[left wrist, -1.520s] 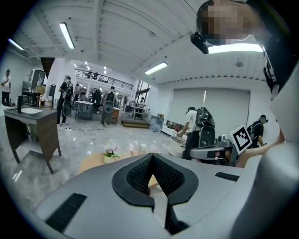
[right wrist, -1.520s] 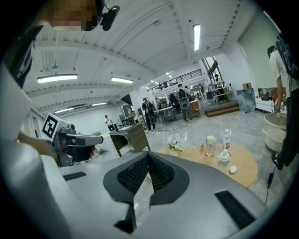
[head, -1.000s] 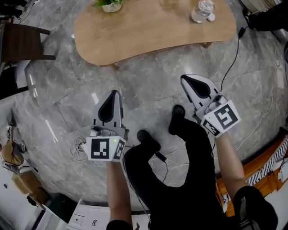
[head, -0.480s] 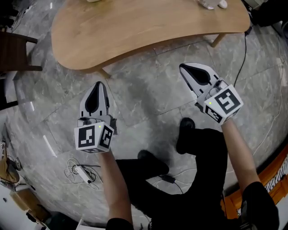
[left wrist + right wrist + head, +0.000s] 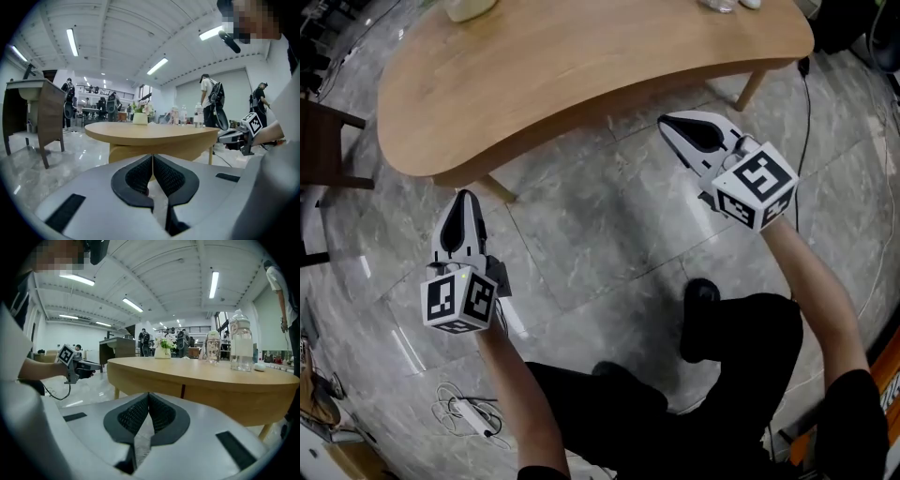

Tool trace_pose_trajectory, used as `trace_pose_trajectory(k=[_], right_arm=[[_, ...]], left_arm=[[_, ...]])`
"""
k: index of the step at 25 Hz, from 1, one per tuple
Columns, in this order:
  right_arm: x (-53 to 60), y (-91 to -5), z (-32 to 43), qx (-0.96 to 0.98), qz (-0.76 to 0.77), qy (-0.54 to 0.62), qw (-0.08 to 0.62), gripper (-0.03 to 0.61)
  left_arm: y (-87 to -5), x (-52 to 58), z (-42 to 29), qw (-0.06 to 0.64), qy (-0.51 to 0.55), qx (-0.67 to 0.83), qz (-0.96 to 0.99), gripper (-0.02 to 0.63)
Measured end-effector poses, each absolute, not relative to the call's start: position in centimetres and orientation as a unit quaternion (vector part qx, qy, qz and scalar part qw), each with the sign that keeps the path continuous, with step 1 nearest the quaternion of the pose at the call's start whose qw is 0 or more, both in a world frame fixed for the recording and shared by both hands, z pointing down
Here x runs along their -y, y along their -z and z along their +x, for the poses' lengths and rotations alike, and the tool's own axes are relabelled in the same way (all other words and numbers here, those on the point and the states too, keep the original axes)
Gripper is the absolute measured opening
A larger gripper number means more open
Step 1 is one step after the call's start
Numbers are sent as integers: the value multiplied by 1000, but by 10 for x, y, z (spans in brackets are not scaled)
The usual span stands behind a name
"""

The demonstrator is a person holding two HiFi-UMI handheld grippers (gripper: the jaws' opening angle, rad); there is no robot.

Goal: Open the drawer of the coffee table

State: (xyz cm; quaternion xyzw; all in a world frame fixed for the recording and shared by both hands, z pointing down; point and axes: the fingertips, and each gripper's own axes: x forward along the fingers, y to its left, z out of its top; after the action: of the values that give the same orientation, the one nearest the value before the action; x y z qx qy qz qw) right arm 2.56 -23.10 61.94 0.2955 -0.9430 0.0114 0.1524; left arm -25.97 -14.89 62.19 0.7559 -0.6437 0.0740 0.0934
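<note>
Since both tongs, left [image 5: 466, 195] and right [image 5: 667, 122], are pressed together on nothing and held low beside the bench [image 5: 581, 66] edge, they seem poised to reach the drawer [image 5: 154, 384], likely the front panel beside the seam [image 5: 183, 391].

Your head camera looks steeply down on the bench [image 5: 581, 66]; both gripper cameras sit low near its edge, facing it.
</note>
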Motion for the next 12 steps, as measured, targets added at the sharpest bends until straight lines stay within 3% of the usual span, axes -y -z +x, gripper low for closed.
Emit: trace_pose_trajectory(k=[9, 12], right_arm=[[264, -646, 34, 925, 349, -43, 140, 13], [269, -654, 37, 921, 358, -42, 151, 14]], left_arm=[[-651, 143, -287, 116, -34, 663, 739, 6], [-659, 140, -288, 120, -44, 655, 745, 62]])
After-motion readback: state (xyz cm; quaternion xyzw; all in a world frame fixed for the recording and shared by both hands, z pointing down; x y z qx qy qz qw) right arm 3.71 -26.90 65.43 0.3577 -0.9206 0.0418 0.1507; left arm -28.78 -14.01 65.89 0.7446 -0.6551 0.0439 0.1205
